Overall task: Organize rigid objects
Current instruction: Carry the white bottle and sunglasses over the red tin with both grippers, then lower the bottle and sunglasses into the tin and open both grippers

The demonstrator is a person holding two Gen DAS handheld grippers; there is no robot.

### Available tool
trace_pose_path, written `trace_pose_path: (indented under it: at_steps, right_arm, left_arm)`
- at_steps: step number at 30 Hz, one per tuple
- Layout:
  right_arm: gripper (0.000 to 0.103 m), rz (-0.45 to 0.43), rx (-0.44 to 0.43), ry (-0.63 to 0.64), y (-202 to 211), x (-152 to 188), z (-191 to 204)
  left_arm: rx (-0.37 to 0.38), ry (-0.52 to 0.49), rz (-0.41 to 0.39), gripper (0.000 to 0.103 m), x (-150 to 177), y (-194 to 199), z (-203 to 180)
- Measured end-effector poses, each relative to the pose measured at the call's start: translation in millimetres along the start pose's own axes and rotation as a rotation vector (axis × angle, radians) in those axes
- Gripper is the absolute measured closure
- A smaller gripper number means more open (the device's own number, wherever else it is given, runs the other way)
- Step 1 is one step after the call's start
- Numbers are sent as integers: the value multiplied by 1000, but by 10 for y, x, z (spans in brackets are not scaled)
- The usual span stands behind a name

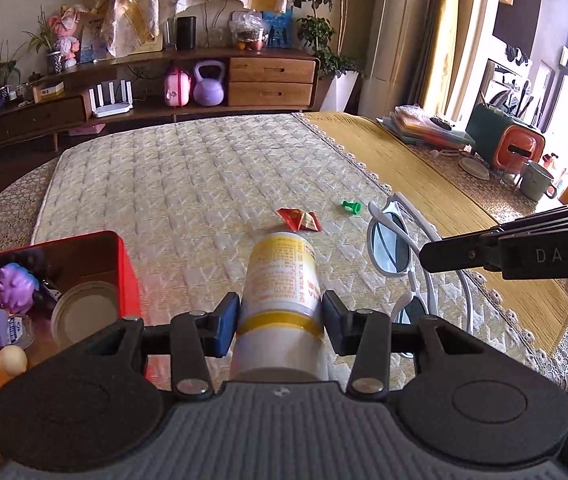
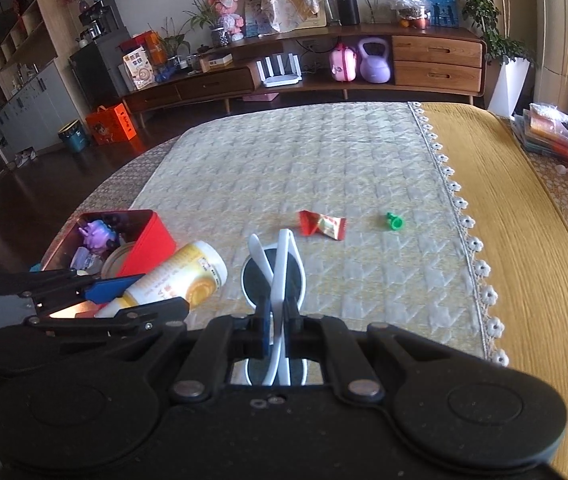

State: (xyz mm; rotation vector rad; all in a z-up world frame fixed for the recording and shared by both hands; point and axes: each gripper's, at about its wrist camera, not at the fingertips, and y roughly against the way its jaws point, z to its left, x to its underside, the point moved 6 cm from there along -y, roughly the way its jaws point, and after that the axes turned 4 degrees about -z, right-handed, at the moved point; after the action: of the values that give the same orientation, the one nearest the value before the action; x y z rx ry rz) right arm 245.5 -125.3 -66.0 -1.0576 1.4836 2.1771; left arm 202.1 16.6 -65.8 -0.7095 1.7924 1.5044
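Note:
My left gripper [image 1: 280, 320] is shut on a white bottle with a yellow label [image 1: 280, 276], held off the quilted table mat with its base pointing away. The bottle [image 2: 180, 276] and left gripper [image 2: 140, 296] also show at the left of the right wrist view, beside a red tin box [image 2: 152, 240]. My right gripper [image 2: 278, 316] is shut on the folded arms of white sunglasses [image 2: 274, 276] and carries them above the mat. In the left wrist view the right gripper [image 1: 427, 258] enters from the right at the sunglasses [image 1: 387, 248]. The red tin [image 1: 96, 248] sits at the left.
The tin holds a purple toy [image 1: 14, 286], a round lid [image 1: 84, 314] and small items. A red wrapper [image 2: 321, 224] and a green piece [image 2: 394, 222] lie on the mat [image 2: 284, 160]. Folders [image 1: 423, 128], a mug [image 1: 535, 180] and an orange box [image 1: 517, 148] stand at the right.

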Motion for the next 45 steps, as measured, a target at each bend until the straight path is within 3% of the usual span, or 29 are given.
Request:
trace_pose_path:
  at_steps: [13, 15, 18, 22, 34, 45]
  right_arm:
    - [98, -6, -88, 83, -167, -191, 861]
    - [98, -7, -96, 100, -215, -216, 995]
    - [98, -4, -113, 125, -281, -245, 1173]
    - [98, 2, -132, 144, -385, -311, 1380]
    - [98, 53, -180, 125, -784, -482, 1779]
    - [98, 159, -198, 86, -1284, -371, 2001]
  left_arm:
    - [-90, 41, -48, 59, 52, 396, 704]
    - [-68, 58, -63, 59, 61, 453, 776]
    - [-106, 31, -83, 59, 50, 516, 861]
    - [-106, 93, -85, 59, 75, 533, 1092]
    - [-268, 189, -110, 59, 185, 628, 1938]
    - [-312, 228, -118, 59, 274, 487, 2211]
